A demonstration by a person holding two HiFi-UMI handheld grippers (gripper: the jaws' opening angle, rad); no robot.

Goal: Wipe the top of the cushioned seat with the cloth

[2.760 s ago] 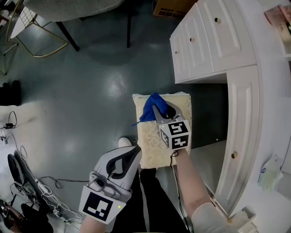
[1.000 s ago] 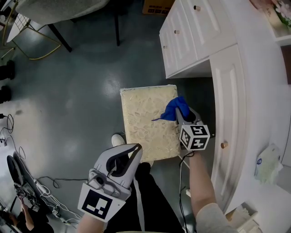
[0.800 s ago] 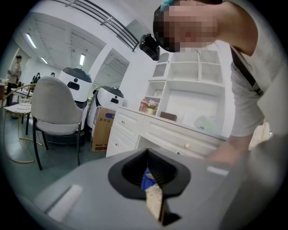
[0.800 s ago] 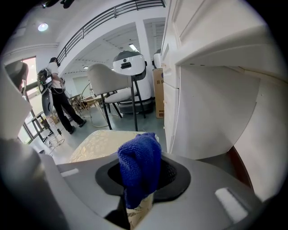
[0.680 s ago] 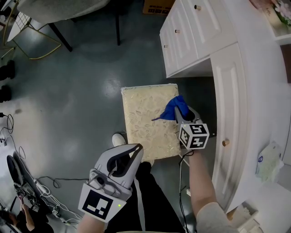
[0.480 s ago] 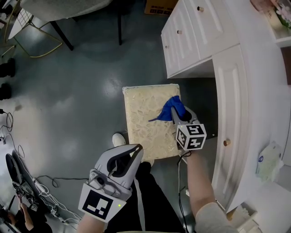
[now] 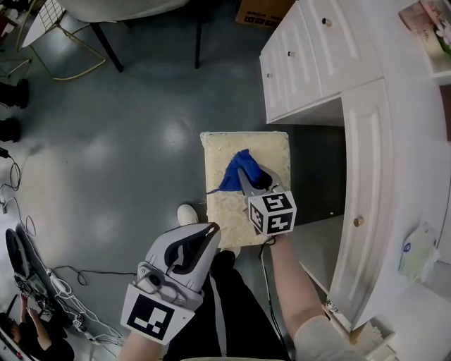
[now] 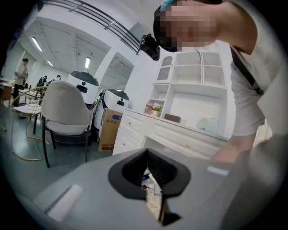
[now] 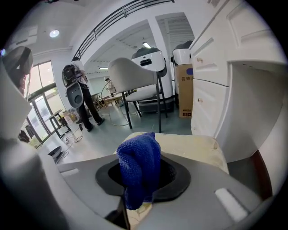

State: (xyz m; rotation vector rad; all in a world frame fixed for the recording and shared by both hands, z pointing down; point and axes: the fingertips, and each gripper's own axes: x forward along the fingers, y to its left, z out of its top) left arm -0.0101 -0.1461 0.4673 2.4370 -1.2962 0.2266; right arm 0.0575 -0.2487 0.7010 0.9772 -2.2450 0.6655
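Note:
The cream cushioned seat [image 7: 273,149] stands on the floor beside the white desk. A bunched blue cloth [image 7: 235,171] rests on its top, left of the middle. My right gripper [image 7: 244,180] is shut on the cloth and holds it down against the cushion. In the right gripper view the cloth [image 9: 137,164] fills the jaws of the right gripper [image 9: 143,179], with the seat [image 9: 195,147] beyond. My left gripper [image 7: 206,233] hangs off the seat's near left corner, jaws together and nothing in them. The left gripper [image 8: 149,182] shows only a thin slit in its own view.
A white desk with drawers [image 7: 318,55] runs along the right, its knee gap behind the seat. A chair with thin metal legs [image 7: 67,49] and a cardboard box [image 7: 266,10] stand at the far side. Cables [image 7: 42,282] lie at the lower left. A white shoe [image 7: 187,213] touches the seat's near left.
My right gripper has dragged the blue cloth from the cushion's right side leftwards to left of the middle. The left gripper has kept its place.

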